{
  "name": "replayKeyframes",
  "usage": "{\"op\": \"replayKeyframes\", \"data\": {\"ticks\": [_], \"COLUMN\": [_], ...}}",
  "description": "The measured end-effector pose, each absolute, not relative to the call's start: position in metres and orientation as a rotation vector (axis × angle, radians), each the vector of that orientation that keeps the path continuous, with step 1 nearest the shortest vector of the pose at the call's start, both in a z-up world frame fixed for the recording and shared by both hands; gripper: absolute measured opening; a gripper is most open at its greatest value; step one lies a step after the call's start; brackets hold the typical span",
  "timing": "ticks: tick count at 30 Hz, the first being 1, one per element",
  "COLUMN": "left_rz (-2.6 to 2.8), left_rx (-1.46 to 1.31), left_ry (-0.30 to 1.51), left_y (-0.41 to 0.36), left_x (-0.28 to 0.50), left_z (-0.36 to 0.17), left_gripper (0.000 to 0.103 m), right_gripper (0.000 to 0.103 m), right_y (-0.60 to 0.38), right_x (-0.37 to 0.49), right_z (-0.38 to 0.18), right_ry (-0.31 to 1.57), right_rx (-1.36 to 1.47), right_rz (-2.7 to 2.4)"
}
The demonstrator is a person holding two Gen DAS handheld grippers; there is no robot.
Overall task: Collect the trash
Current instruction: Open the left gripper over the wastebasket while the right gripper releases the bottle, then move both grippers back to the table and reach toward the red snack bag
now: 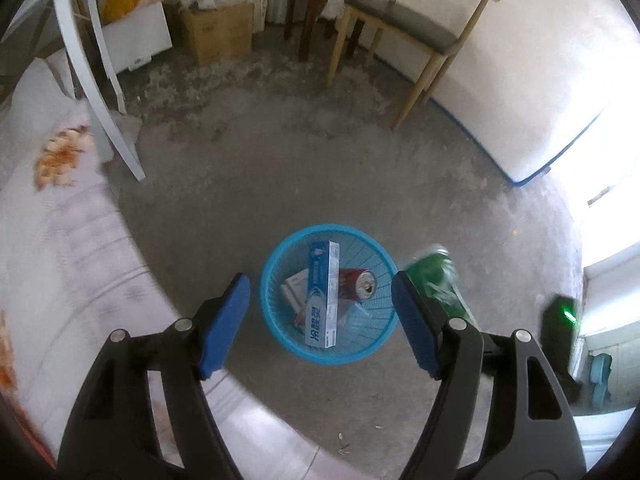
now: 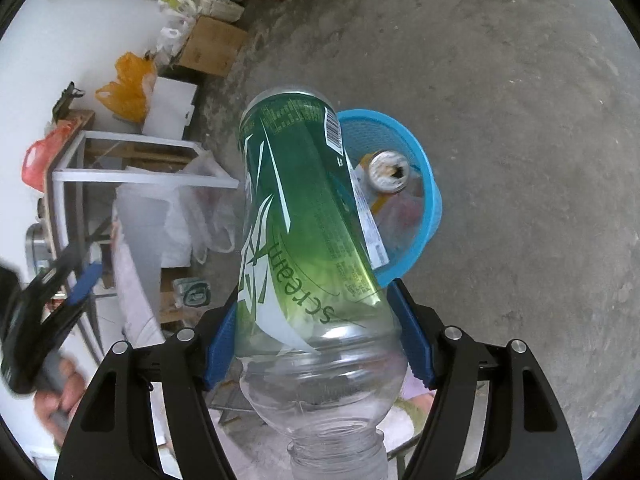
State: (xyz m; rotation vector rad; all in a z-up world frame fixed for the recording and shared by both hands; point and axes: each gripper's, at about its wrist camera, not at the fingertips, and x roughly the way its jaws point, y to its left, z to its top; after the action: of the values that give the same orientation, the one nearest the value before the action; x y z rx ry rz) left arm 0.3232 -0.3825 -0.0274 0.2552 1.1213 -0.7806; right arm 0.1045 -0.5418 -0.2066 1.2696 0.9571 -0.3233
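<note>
Floor: bare grey concrete (image 1: 360, 168) was seen, with a pale wooden chair (image 1: 404, 28) and a brown cardboard box (image 1: 218, 32) at the far wall.
Bin: a round blue plastic mesh basket (image 1: 280, 320) was stood on the concrete.
Bin contents: a long blue-and-white toothpaste carton (image 1: 322, 300) was leaned inside, beside a red drink can (image 1: 360, 284) laid on its side.
Left gripper (image 1: 320, 320): its blue pads were held apart above the basket, nothing gripped between them.
Right gripper (image 2: 316, 340): its jaws were clamped on a clear plastic bottle with a green label (image 2: 296, 216).
Bottle position: it was held in the air, base pointed toward the basket rim, neck toward the camera.
</note>
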Motion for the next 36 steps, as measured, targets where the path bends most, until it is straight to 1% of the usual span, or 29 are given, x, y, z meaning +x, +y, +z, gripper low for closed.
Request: {"op": "replayKeyframes", "data": {"ticks": [6, 11, 13, 14, 15, 19, 24, 27, 31, 35, 36], "left_rz": [-0.818, -0.786, -0.765, -0.748, -0.726, -0.646, -0.571, -0.524, -0.453, -0.388, -0.369], "left_rx": [0.193, 0.126, 0.115, 0.109, 0.096, 0.053, 0.052, 0.040, 0.024, -0.021, -0.045], "left_ry": [1.019, 0.936, 0.912, 0.907, 0.904, 0.891, 0.887, 0.895, 0.916, 0.941, 0.944], "left_y": [-0.302, -0.219, -0.194, -0.181, -0.166, -0.115, -0.072, -0.044, -0.004, 0.034, 0.046], "left_x": [0.300, 0.274, 0.266, 0.263, 0.258, 0.242, 0.222, 0.214, 0.199, 0.184, 0.179], "left_z": [0.030, 0.064, 0.068, 0.070, 0.070, 0.067, 0.057, 0.052, 0.041, 0.030, 0.027], "left_gripper": [0.069, 0.071, 0.073, 0.073, 0.073, 0.073, 0.073, 0.073, 0.073, 0.073, 0.073], "right_gripper": [0.068, 0.069, 0.069, 0.073, 0.075, 0.075, 0.075, 0.075, 0.075, 0.075, 0.077], "right_y": [-0.540, -0.541, -0.541, -0.539, -0.536, -0.534, -0.547, -0.550, -0.539, -0.517, -0.511], "right_x": [0.146, 0.187, 0.205, 0.212, 0.218, 0.217, 0.179, 0.148, 0.111, 0.099, 0.098], "right_z": [-0.234, -0.260, -0.269, -0.273, -0.277, -0.282, -0.260, -0.235, -0.181, -0.125, -0.114], "right_ry": [1.009, 1.070, 1.083, 1.089, 1.110, 1.162, 1.083, 1.019, 0.918, 0.847, 0.835], "right_rx": [1.238, 1.088, 0.959, 0.882, 0.784, 0.674, 0.725, 0.762, 0.781, 0.798, 0.801], "right_rz": [-0.315, -0.374, -0.379, -0.382, -0.402, -0.438, -0.506, -0.538, -0.523, -0.403, -0.374]}}
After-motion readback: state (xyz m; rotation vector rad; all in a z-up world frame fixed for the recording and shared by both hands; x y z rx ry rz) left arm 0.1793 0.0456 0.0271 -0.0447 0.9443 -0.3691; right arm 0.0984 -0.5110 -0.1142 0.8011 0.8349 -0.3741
